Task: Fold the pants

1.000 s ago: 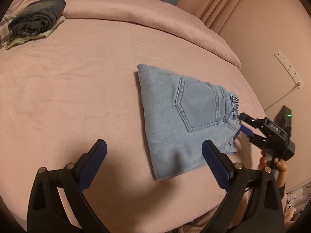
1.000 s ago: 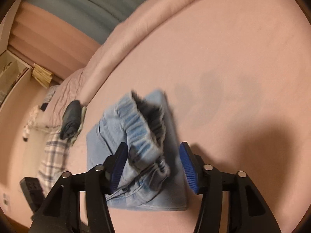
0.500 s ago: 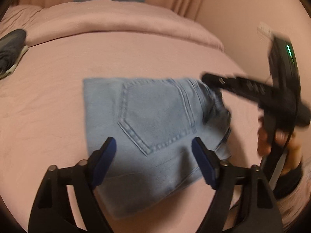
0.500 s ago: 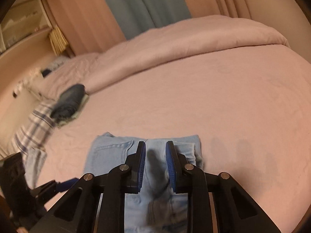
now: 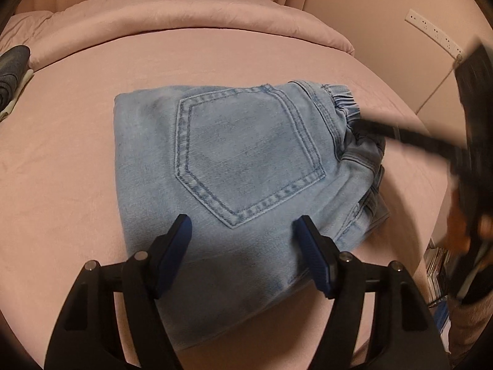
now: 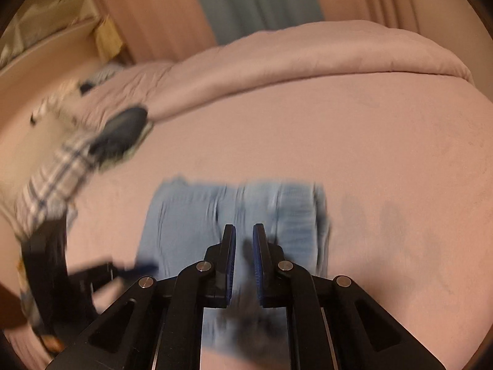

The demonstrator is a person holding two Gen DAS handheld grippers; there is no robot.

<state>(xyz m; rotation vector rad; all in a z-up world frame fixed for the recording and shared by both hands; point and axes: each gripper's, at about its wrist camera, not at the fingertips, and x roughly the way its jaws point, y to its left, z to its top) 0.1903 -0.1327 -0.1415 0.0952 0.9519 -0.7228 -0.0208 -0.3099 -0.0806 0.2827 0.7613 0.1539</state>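
Light blue folded jeans lie back pocket up on the pink bed. My left gripper hovers over their near part, its jaws wide apart and closing, with the pads not pressing the denim between them. My right gripper is above the jeans near the elastic waistband. Its jaws are closing to a narrow slit and I see no cloth pinched between them. In the left wrist view the right gripper is a dark blur whose tip reaches the waistband. The left gripper shows blurred at lower left in the right wrist view.
A rolled pink duvet lies across the far side of the bed. Dark folded clothes sit at the far left, beside a plaid cloth. The bed edge, a wall with a power strip and a person's hand are at the right.
My left gripper came in low over the jeans and narrowed. My right gripper let go of the bunched waistband, rolled upright, rose and narrowed to a slit. The jeans lie flatter.
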